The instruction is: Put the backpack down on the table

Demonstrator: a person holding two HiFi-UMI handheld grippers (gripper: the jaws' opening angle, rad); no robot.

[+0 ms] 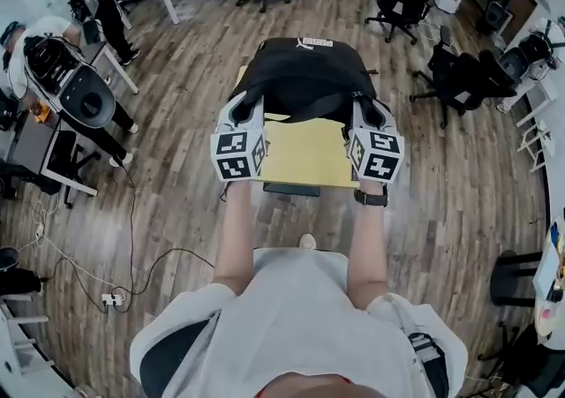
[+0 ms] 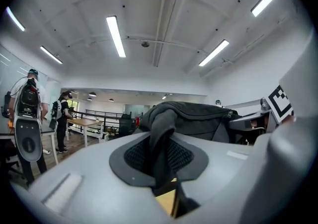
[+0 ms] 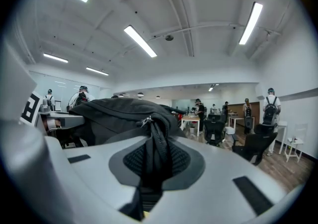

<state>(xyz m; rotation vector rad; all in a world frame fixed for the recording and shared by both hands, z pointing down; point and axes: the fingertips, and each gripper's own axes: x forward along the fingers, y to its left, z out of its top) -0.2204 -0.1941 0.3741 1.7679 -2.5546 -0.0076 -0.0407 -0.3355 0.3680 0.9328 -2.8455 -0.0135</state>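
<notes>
Black backpack [image 1: 305, 78] hangs between both tools, over the far end of the yellow counter [image 1: 305, 158]; contact with the top unclear; left hand-held gripper [image 1: 250, 112] clamped on dark fabric at the bag's left side; right hand-held gripper [image 1: 360, 114] clamped on a zipped fold at its right; wood floor [image 1: 185, 211] around.

The backpack [image 1: 305, 78] is between your left gripper [image 1: 250, 107] and right gripper [image 1: 364, 110]. It is over the far end of the table [image 1: 305, 158] in front of you.
</notes>
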